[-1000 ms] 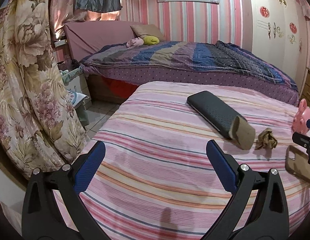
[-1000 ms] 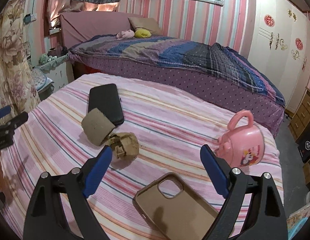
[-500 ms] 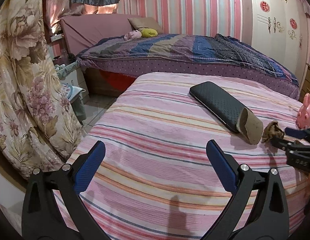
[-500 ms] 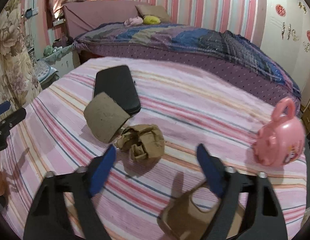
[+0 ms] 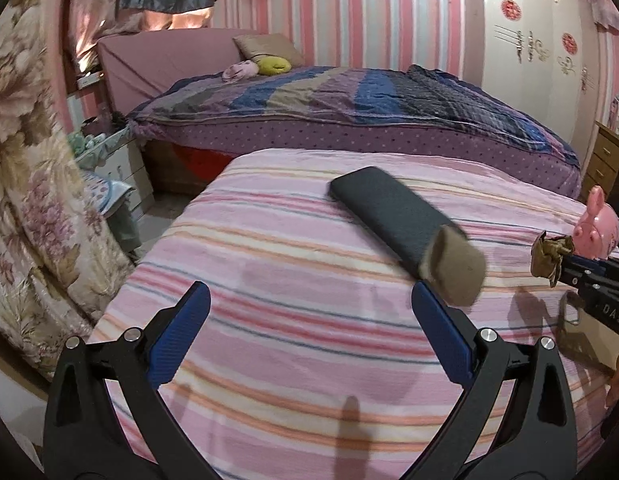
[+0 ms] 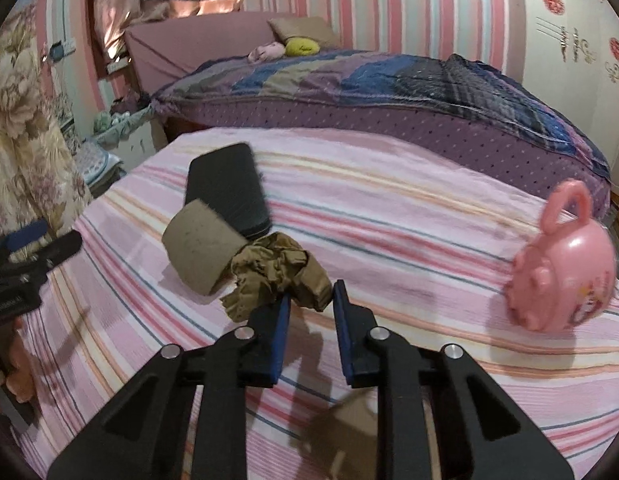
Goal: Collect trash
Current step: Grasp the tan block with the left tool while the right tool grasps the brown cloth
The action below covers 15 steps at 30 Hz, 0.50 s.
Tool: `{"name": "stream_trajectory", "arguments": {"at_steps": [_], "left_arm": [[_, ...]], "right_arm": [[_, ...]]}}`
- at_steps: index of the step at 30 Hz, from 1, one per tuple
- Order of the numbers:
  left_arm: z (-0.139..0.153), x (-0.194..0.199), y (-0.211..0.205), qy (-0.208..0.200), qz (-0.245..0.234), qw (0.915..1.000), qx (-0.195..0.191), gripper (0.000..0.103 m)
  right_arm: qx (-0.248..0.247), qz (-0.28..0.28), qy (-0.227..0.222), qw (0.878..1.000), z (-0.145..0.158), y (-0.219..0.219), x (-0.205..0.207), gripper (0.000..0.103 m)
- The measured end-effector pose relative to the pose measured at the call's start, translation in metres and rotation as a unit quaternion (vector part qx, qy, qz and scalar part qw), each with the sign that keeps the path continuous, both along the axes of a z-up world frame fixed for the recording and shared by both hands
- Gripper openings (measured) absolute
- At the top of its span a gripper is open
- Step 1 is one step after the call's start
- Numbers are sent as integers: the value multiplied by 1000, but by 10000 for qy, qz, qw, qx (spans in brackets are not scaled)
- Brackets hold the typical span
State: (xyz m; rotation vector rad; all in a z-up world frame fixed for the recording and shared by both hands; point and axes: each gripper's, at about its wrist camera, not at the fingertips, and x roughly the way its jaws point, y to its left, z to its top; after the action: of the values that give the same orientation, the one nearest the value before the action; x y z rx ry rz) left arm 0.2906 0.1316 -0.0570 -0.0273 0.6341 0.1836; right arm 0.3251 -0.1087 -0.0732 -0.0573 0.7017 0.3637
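Note:
My right gripper [image 6: 308,294] is shut on a crumpled brown paper wad [image 6: 275,270] and holds it just above the striped pink cloth. The wad also shows at the far right of the left wrist view [image 5: 549,256], at the tip of the right gripper [image 5: 565,266]. A brown cardboard tube [image 6: 201,246] lies beside the wad, against a black case [image 6: 227,190]. In the left wrist view the tube [image 5: 455,270] lies just beyond my right fingertip. My left gripper [image 5: 309,320] is open and empty, low over the cloth.
A pink piggy-shaped cup [image 6: 561,276] stands at the right. A tan phone case [image 6: 345,440] lies under the right gripper. A bed with a purple quilt [image 5: 349,108] stands behind. Floral curtains [image 5: 25,200] hang at the left, past the table's edge.
My right gripper has moved forward to the paper wad, closed on it and lifted it a little. My left gripper stays open and has shifted slightly toward the tube.

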Motion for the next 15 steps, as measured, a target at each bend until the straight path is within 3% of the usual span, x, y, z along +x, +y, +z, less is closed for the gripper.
{"name": "stream_trajectory", "arguments": {"at_steps": [4,10,15], "left_arm": [[1,12,-24,10,-212,9997,-113,97],[-16,42,-63,366,-488,9980,-158,97],[-25,56,-88,530,-559,9970,84,96]], "right_arm": [[-45,-149,-87,9998,11,-14,-3,22],[-88,-402,-123,9991,24,-49,-13,22],[55,-602,-1,9982,27,-78,-13,22]]}}
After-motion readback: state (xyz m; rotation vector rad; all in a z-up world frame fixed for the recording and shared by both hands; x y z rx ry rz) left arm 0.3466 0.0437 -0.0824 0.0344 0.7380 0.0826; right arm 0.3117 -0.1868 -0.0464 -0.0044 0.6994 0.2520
